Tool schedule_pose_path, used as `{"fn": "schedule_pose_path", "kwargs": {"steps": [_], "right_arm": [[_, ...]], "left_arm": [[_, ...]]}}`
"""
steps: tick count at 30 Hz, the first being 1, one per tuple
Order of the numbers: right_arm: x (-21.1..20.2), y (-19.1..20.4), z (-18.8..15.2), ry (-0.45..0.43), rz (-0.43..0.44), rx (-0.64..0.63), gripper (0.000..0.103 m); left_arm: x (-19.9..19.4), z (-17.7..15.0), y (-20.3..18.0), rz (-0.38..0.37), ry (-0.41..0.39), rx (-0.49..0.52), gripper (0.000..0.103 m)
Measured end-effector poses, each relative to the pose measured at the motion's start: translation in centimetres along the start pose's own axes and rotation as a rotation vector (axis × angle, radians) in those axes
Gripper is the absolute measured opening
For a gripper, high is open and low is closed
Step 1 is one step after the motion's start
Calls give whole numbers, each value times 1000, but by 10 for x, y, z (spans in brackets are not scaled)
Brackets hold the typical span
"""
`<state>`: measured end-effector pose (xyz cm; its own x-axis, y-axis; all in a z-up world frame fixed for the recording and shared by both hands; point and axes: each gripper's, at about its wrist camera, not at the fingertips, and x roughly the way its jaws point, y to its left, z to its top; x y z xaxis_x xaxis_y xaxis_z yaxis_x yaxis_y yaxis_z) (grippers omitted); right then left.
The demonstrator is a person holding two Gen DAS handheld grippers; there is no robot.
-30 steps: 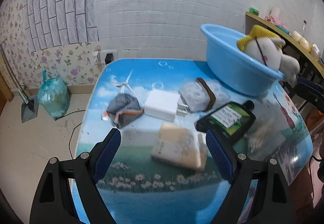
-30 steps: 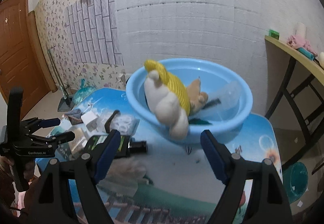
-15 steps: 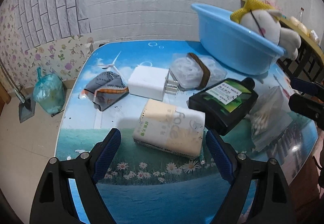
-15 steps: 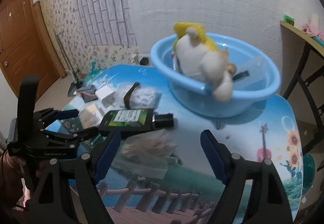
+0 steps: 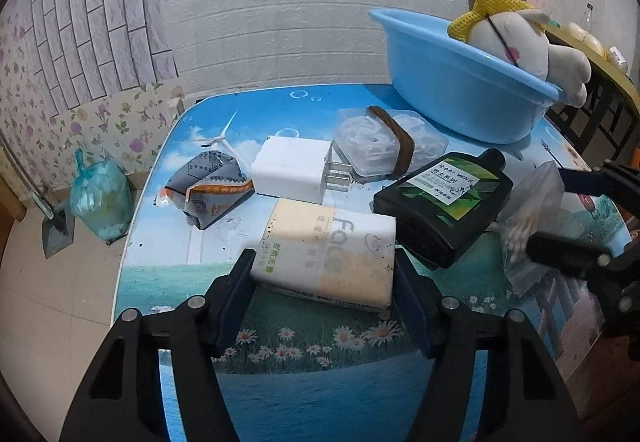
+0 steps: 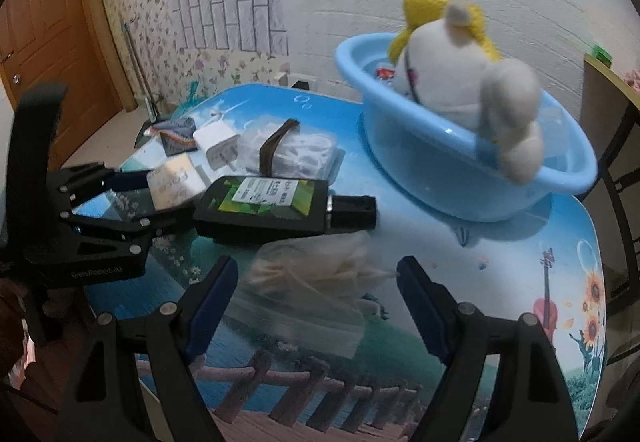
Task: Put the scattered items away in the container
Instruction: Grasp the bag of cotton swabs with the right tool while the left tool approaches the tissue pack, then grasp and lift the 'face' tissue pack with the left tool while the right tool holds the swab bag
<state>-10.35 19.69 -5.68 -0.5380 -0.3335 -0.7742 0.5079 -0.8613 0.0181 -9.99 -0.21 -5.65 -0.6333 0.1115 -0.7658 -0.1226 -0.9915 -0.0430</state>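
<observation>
A cream tissue pack [image 5: 324, 254] lies on the picture-printed table [image 5: 280, 326], between the fingers of my left gripper [image 5: 322, 266]. The jaws are closing and the blue pads touch both of the pack's sides. The right wrist view shows that left gripper [image 6: 160, 198] from the side, holding the tissue pack [image 6: 176, 178]. My right gripper [image 6: 316, 294] hangs open over a clear bag of cotton swabs [image 6: 312, 282], without touching it. A black bottle [image 5: 444, 210] lies beside both. The blue basin [image 5: 452, 94] at the back right holds a white plush toy [image 5: 516, 46].
On the table also lie a white charger [image 5: 292, 170], a clear packet with a brown band [image 5: 384, 150] and a grey-orange pouch [image 5: 212, 182]. A green rubbish bag [image 5: 100, 198] and a dustpan [image 5: 56, 230] are on the floor at the left. A side table [image 5: 592, 54] stands at the right.
My left gripper has come down onto the tissue pack and its jaws have narrowed against it. The right gripper has sunk toward the cotton swab bag, still open.
</observation>
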Motion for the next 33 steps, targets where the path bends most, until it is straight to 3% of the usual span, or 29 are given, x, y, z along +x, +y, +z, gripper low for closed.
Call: {"fn": "schedule_pose_path", "kwargs": {"steps": [5, 8, 10, 12, 33], "right_arm": [[11, 3, -4, 23, -13, -22, 82], [10, -1, -7, 17, 14, -2, 59], [5, -8, -7, 3, 13, 23, 36], [0, -18, -6, -6, 60, 73, 24], [-66, -42, -37, -125, 9, 142, 23]], "left_arm": [[-6, 3, 2, 1, -14, 0, 65], [-11, 3, 1, 0, -22, -5, 65], [-15, 3, -1, 2, -26, -4, 65], [-19, 3, -3, 3, -31, 1, 65], [-69, -8, -44, -8, -86, 40, 65]]}}
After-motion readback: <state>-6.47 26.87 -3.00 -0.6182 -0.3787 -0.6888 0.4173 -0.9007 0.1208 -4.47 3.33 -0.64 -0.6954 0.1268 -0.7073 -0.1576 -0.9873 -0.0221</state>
